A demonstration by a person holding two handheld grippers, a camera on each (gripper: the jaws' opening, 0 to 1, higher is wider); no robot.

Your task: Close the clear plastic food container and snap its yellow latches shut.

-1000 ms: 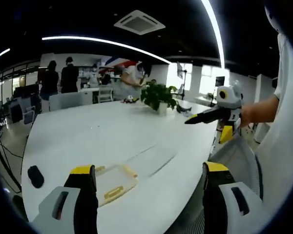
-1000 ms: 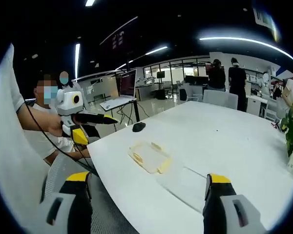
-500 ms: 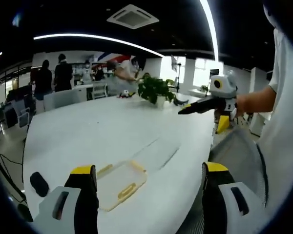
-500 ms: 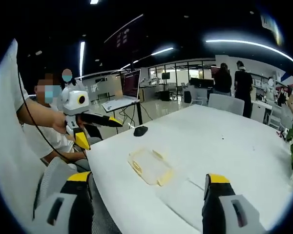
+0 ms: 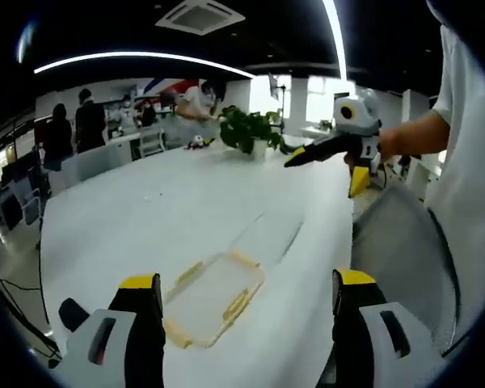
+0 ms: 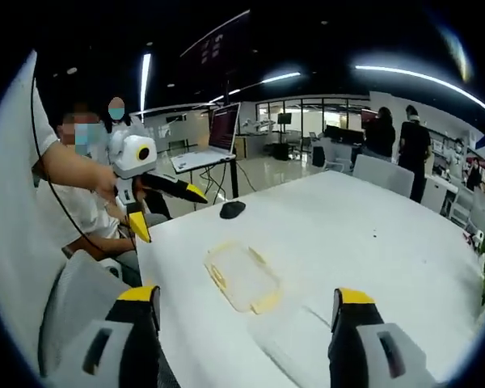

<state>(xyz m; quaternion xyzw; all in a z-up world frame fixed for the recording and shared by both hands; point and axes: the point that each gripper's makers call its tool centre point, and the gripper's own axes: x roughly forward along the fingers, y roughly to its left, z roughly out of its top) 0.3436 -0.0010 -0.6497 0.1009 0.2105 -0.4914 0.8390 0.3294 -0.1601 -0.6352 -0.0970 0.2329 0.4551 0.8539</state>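
Note:
A clear plastic container with yellow latches lies flat on the white table, near its edge. A second clear flat piece lies just beyond it, apart from it. My left gripper hovers above the container, jaws wide open and holding nothing. In the right gripper view the container sits ahead of my right gripper, which is also open and empty, with the clear piece beside it. Each gripper shows in the other's view, held in a hand over the table edge: right gripper, left gripper.
A black mouse lies near the table corner, with a laptop on a stand behind it. A potted plant stands at the far end. A grey chair is at the table edge. People stand in the background.
Both cameras have drawn nearer to the table and tilted down, so the container looks larger in the left gripper view. The container has not moved. Both grippers have stayed open.

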